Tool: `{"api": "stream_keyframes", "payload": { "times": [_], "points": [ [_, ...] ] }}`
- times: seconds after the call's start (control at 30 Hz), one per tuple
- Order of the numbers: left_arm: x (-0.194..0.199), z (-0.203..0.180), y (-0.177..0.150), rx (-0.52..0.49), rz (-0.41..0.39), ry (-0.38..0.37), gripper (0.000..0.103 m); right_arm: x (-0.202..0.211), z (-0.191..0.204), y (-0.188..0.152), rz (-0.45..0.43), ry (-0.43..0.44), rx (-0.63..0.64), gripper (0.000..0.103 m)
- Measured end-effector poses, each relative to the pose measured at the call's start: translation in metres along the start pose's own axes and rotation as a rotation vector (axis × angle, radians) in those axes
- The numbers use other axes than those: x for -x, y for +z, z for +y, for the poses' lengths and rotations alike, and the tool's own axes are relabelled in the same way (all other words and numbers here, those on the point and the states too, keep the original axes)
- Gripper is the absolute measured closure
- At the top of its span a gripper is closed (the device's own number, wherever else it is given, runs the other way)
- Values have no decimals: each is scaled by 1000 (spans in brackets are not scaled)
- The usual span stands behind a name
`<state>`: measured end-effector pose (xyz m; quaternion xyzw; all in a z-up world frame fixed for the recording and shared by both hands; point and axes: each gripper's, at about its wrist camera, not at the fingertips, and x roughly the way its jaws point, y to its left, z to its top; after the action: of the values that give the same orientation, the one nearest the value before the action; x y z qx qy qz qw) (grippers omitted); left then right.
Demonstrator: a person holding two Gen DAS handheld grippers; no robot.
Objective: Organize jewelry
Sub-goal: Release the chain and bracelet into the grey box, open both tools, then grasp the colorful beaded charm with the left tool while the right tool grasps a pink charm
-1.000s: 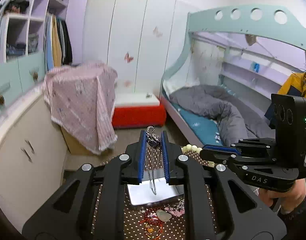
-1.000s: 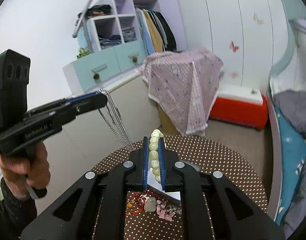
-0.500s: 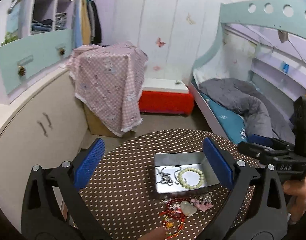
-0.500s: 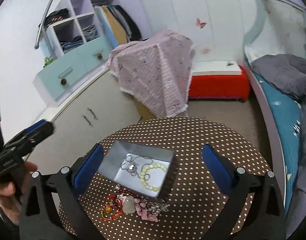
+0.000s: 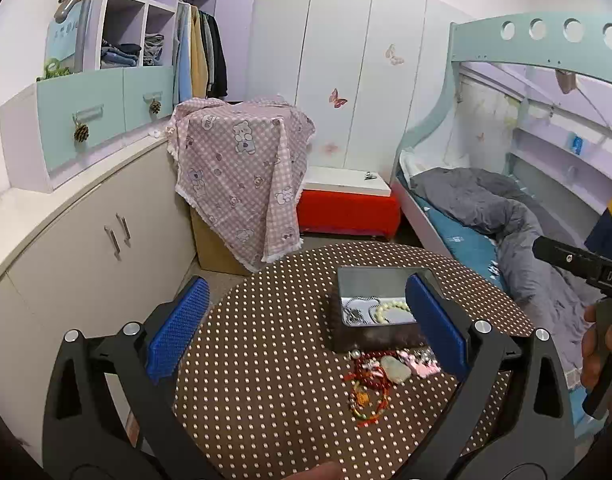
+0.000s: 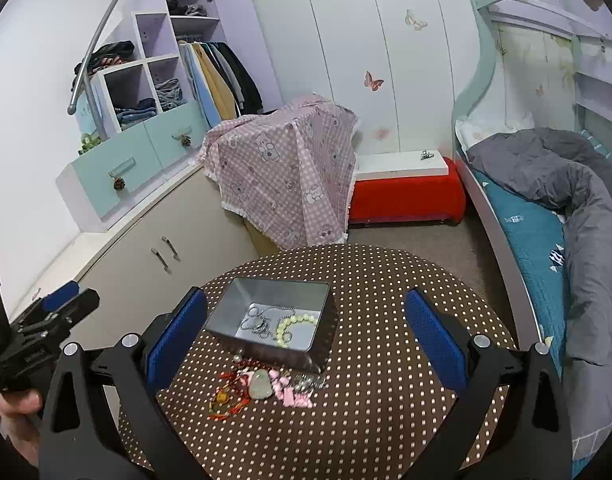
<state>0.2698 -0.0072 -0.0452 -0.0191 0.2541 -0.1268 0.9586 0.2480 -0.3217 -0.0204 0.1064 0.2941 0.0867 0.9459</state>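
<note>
Two grippers are being held above a round table [image 6: 385,420] covered in a brown cloth with pale dots. The left gripper [image 5: 306,328] is being carried with its blue-padded jaws spread wide apart, and nothing is being gripped between them. The right gripper [image 6: 306,332] is likewise being held with its jaws fully apart and empty.

Ahead of the left gripper and towards its right finger, a metal tin [image 5: 375,338] is being seen on the table, its right corner hidden behind that finger's pad. Inside the tin a silver chain necklace [image 5: 355,312] and a pale green bead bracelet [image 5: 389,310] are lying side by side. From the right gripper the same tin [image 6: 323,320] is being viewed ahead and towards the left finger, with the chain [image 6: 260,320] to the left of the bracelet [image 6: 292,328].

Nearer to both grippers than the tin, just beside its front wall, a small heap of loose jewelry is lying on the cloth: a red cord bracelet [image 6: 228,398], a pale stone pendant [image 6: 260,386], pink pieces [image 6: 292,392] and a silvery piece [image 6: 307,380]. In the left view the red cords [image 5: 365,388] are lying closest to the camera.

At the right edge of the left view, part of the other gripper is being gripped by a hand [image 5: 597,352]. Beyond the table, a box draped in a pink checked cloth [image 6: 290,176], a red bench [image 6: 405,196] and a bed with a grey duvet [image 6: 565,184] are standing.
</note>
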Motion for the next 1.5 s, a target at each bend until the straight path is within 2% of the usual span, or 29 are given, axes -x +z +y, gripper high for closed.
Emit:
{"api": "stream_keyframes", "payload": {
  "times": [0.17,0.37,0.5,0.93,1.0,1.07,1.23,1.27,1.33,1.4,1.5],
  "points": [
    [7,2,-16,1,0,8,6,15,9,-11,-11,-14,49,8],
    [0,3,-45,2,62,21,6,15,8,-30,16,-9,73,8],
    [-17,-3,-66,-8,141,37,6,5,0,-45,60,-9,57,8],
    [-69,-22,-104,-22,307,19,7,-28,-21,-79,177,-12,40,8],
    [-77,-22,-107,-27,334,14,13,-34,-22,-84,197,-7,40,8],
    [-86,-23,-113,-35,361,14,14,-38,-23,-88,211,-1,39,8],
    [-105,-30,-123,-62,434,12,32,-46,-20,-95,242,10,54,8],
    [-105,-34,-123,-90,424,19,36,-48,-19,-96,248,12,59,8],
    [-104,-40,-123,-127,414,-6,53,-52,-18,-98,257,16,66,8],
    [-102,-45,-122,-145,413,-70,87,-57,-16,-101,270,22,75,8],
    [-96,-44,-119,-125,408,-131,87,-65,-11,-105,286,23,107,8]
  ]
}}
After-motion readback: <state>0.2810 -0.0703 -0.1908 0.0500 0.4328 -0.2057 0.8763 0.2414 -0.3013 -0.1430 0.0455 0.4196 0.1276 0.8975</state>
